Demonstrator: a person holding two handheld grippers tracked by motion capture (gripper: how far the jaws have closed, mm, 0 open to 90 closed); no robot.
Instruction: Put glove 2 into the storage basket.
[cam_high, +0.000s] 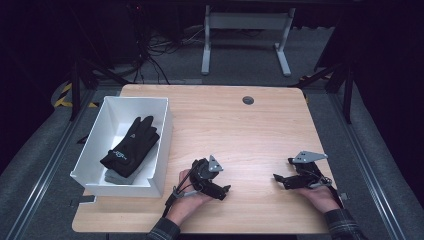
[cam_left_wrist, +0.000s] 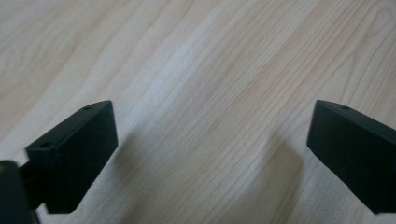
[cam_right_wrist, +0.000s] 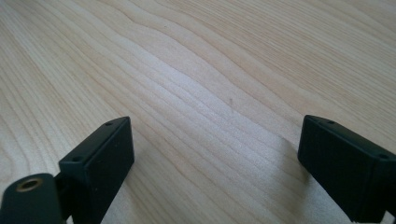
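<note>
Counter (cam_high: 260, 130): pale wood, bare across its middle and right.
Bin (cam_high: 165, 131): white, rectangular, at the counter's left edge, well left of both hands.
Glove (cam_high: 131, 145): black, lying inside the bin on top of something grey, fingers pointing to the far end.
Left tongs (cam_high: 226, 191): held low over the near counter, just right of the bin's near corner; jaws spread wide over bare wood, gripping nothing.
Right tongs (cam_high: 278, 179): near the counter's right front, well apart from the left tongs; jaws likewise wide apart and empty, bare wood between them.
</note>
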